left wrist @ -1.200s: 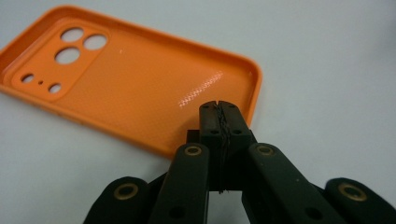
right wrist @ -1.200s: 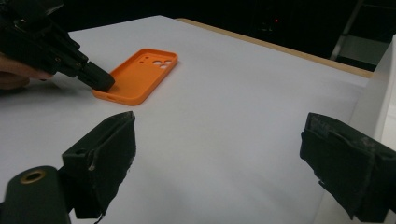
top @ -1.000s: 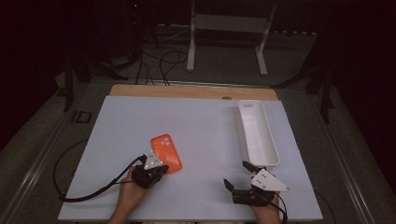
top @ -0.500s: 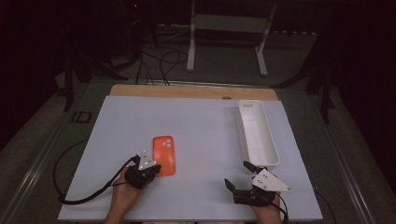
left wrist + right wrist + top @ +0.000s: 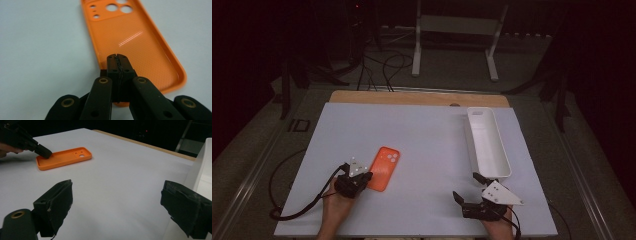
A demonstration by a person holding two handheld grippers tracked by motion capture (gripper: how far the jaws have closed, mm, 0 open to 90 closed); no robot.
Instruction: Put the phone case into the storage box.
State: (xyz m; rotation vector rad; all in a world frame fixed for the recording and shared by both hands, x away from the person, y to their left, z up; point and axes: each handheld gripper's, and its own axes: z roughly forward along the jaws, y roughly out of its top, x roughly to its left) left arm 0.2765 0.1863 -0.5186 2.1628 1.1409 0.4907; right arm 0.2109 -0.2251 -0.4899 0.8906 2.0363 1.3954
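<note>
The orange case (image 5: 384,168) lies flat on the white table (image 5: 427,145), in the near-left part, hollow side up. Its long axis runs from near-left to far-right, a little tilted off the table's depth, and the camera cutouts sit at the far end. In my left gripper view the case (image 5: 135,37) stretches away from me, cutouts at the top, the near short edge right under my jaws.

My left gripper (image 5: 363,178) is at that near-left corner of the case, jaws pressed together with the near rim of the case pinched between the pads. In the right gripper view the left gripper (image 5: 44,152) dips its tip onto the case's (image 5: 63,158) end opposite the cutouts.

My right gripper (image 5: 468,191) rests at the near-right of the table, well apart from the case, jaws spread wide with nothing between them. Just beyond it stands the white tray (image 5: 503,165), long axis running near to far along the right side, its near end close to my right jaws.
</note>
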